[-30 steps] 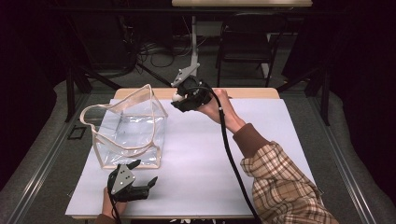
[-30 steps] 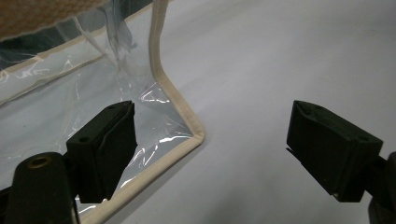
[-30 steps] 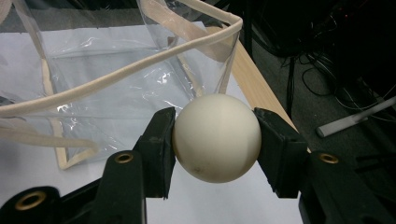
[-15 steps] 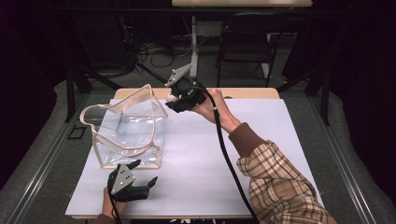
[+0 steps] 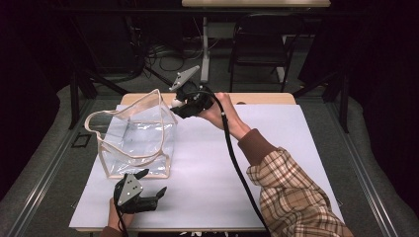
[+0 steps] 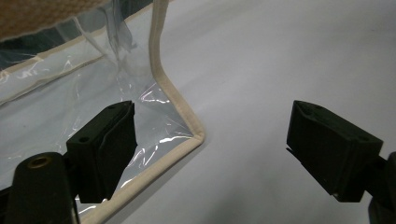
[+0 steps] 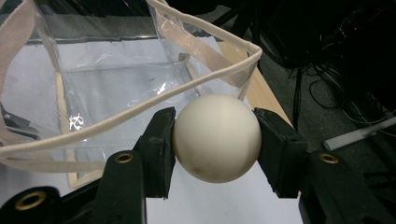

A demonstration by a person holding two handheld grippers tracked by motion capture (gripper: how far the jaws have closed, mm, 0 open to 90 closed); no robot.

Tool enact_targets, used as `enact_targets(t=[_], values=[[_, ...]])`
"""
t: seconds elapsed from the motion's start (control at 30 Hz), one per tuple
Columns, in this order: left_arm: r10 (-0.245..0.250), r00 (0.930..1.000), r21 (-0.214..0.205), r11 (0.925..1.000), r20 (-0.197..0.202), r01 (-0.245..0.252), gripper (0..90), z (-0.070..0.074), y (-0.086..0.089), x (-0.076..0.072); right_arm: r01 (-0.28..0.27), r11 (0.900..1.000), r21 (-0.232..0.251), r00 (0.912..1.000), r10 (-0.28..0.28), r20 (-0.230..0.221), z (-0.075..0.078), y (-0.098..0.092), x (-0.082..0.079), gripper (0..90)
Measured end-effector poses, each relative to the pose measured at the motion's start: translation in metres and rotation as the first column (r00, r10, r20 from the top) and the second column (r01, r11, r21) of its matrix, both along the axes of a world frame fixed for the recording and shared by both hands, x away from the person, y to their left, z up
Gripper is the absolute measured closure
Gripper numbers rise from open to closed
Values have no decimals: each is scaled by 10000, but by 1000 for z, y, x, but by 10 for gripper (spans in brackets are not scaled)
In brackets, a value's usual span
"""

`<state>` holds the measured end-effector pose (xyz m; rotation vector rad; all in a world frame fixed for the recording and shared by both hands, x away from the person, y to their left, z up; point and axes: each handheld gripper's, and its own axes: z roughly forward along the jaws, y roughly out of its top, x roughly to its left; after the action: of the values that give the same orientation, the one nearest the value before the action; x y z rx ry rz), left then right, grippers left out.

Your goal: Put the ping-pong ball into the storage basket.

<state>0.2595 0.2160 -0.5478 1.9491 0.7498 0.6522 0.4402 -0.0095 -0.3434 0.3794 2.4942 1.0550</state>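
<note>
A clear plastic bag (image 5: 133, 140) with beige trim and handles stands open on the left of the white sheet (image 5: 286, 143). At the bag's far right top corner my right gripper (image 5: 177, 104) is shut on a white ball (image 7: 216, 137), held just outside the rim (image 7: 140, 112). In the right gripper view both pads press the ball's sides. My left gripper (image 5: 153, 181) rests low near the table's front edge, open, just in front of the bag. In the left gripper view the bag's bottom corner (image 6: 194, 135) lies between the jaws, untouched.
The sheet covers a wooden table whose far edge (image 5: 262, 98) shows behind it. A dark chair (image 5: 259, 49) and floor cables (image 5: 163, 52) lie beyond. A plaid sleeve (image 5: 291, 192) crosses the right front of the sheet.
My right gripper has shifted a little to the left with the ball, closer to the bag's top corner. The left gripper has stayed where it was.
</note>
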Motion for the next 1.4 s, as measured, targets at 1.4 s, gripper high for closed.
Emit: enact_targets(t=[1.4], values=[[-18,10000,-41,10000,-26,18,161,0,0,-1,-560,9983,158,9984,559,120,3,37,-5,506]])
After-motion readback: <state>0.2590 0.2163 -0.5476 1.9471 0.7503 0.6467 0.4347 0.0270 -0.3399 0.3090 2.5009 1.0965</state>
